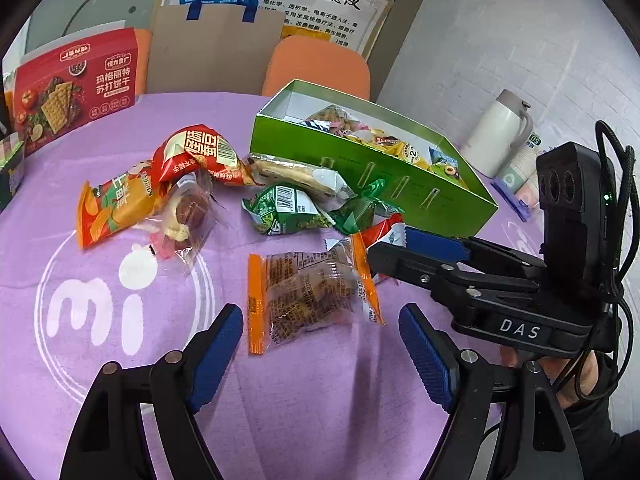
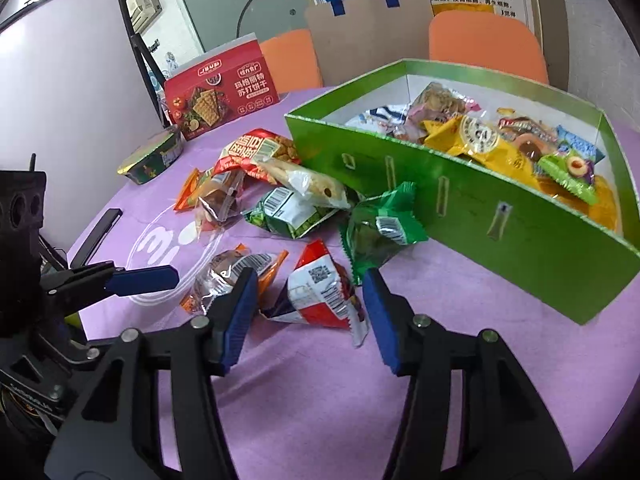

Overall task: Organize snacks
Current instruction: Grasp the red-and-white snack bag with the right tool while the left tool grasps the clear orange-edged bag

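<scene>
Round table under a purple printed cloth [image 1: 312, 400], carrying everything. Toward its far right edge, a long green cardboard box [image 2: 480, 216], open-topped and already part-filled with mixed wrapped snacks. At the far left edge, an upright red cracker carton [image 1: 74, 84]. Between carton and box, a loose heap of packets spread across the cloth's middle.

Nearer the front edge, two packets apart from the heap: a clear packet with orange ends and brown contents [image 1: 312, 296], and a small red-and-white foil sachet [image 2: 324, 296] just beside it.

Left gripper [image 1: 320, 352]: blue-padded jaws spread wide either side of the orange-ended packet, not pressing on it, nothing held. Right gripper [image 2: 308, 312]: jaws partly apart, straddling the red-and-white sachet, pads close to its sides but no clear squeeze visible, so released for now.

Risks, as a judgement: both tools working side by side, so likely to knock together. Slippery foil apt to squirt out of a closing pinch. Possible catch on the neighbouring green crimped pouch [image 2: 380, 228], dragging it along.
</scene>
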The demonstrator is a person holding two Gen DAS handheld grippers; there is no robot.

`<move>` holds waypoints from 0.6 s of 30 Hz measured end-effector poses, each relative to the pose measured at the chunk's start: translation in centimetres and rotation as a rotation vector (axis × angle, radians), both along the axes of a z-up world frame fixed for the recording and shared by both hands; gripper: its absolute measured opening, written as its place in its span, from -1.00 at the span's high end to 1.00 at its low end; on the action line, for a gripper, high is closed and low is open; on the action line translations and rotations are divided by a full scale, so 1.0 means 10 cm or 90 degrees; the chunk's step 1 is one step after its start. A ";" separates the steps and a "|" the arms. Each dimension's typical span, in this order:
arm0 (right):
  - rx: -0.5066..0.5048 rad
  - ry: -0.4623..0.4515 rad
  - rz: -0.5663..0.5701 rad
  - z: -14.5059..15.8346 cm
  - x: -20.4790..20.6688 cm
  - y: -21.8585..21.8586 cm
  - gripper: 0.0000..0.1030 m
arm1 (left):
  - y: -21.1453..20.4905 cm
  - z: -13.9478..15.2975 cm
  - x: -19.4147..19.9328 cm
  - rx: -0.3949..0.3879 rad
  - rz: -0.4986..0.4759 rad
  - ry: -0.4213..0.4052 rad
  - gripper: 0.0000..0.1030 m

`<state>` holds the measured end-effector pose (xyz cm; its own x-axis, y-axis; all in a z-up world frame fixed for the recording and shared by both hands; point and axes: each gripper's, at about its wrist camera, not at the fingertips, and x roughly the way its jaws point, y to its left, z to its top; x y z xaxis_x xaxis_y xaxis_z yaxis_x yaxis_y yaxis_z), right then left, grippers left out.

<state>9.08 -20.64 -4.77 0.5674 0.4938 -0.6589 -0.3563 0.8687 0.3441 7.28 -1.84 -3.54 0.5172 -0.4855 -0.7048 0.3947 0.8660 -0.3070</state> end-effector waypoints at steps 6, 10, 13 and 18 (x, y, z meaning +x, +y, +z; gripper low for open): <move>-0.028 0.003 -0.003 0.01 -0.14 -0.12 0.41 | 0.01 -0.02 0.09 -0.004 0.011 0.004 -0.57; -0.036 0.003 -0.012 0.02 -0.21 -0.21 0.39 | -0.05 -0.05 0.21 -0.008 0.010 0.009 -0.57; -0.037 0.003 -0.010 0.01 -0.23 -0.22 0.31 | -0.08 -0.12 0.28 -0.029 -0.001 0.029 -0.58; -0.030 0.020 -0.014 -0.07 -0.17 -0.20 0.01 | -0.07 -0.15 0.28 -0.045 -0.012 0.039 -0.58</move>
<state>7.35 -22.64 -5.49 0.5556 0.4498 -0.6992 -0.3271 0.8915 0.3136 10.09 -2.54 -5.09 0.4636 -0.5448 -0.6987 0.3896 0.8336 -0.3915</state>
